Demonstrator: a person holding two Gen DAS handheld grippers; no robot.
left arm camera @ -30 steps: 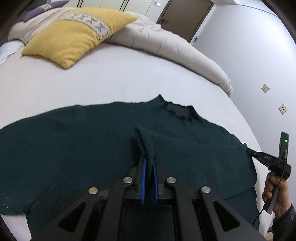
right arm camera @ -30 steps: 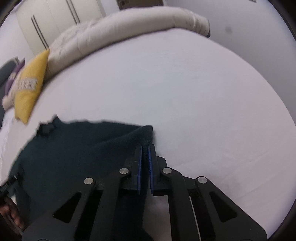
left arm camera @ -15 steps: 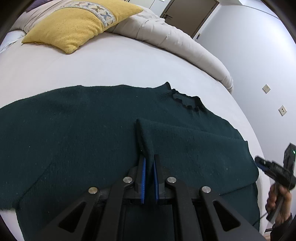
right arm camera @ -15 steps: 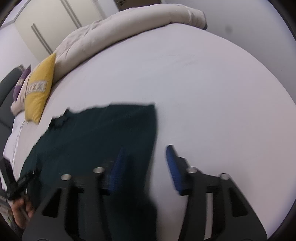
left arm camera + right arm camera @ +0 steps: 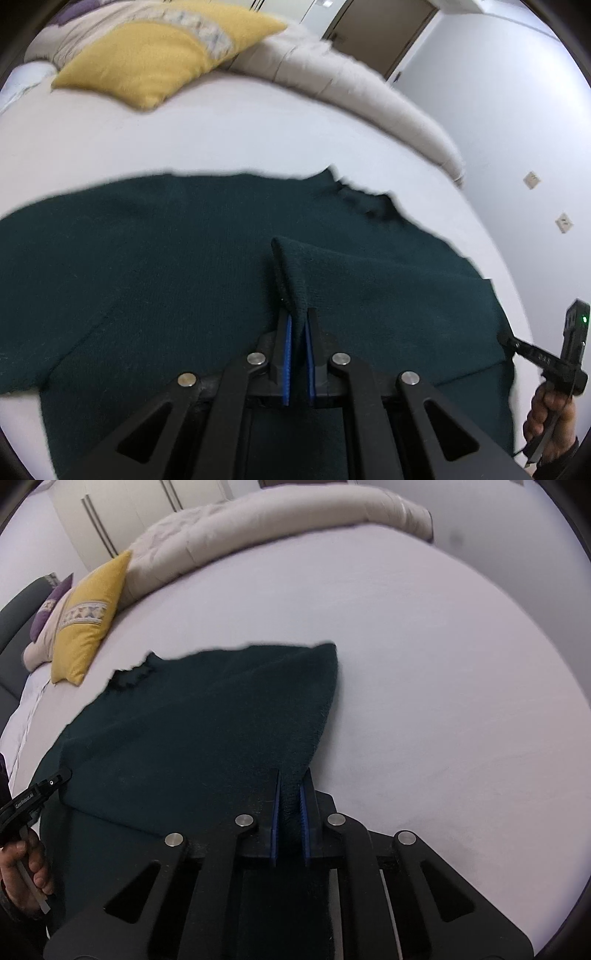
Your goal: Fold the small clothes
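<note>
A dark green knit sweater [image 5: 155, 258] lies spread on the white bed [image 5: 221, 133], neck opening toward the pillows. My left gripper [image 5: 296, 321] is shut on a pinched fold of the sweater near its middle. My right gripper [image 5: 290, 779] is shut on the sweater's right edge [image 5: 317, 709], where the cloth is folded over onto the body. The sweater also shows in the right wrist view [image 5: 207, 723]. Each gripper shows in the other's view, held by a hand: the right one [image 5: 517, 345], the left one [image 5: 51, 782].
A yellow pillow [image 5: 159, 55] and a rolled beige duvet [image 5: 362, 96] lie at the head of the bed. A purple pillow [image 5: 48, 605] sits behind them. A grey wall with sockets [image 5: 532, 181] stands to the right. White sheet [image 5: 461, 701] stretches right of the sweater.
My right gripper opened half a second ago and has now shut again on the sweater's folded right edge, lower down. My left gripper kept its hold and shifted slightly.
</note>
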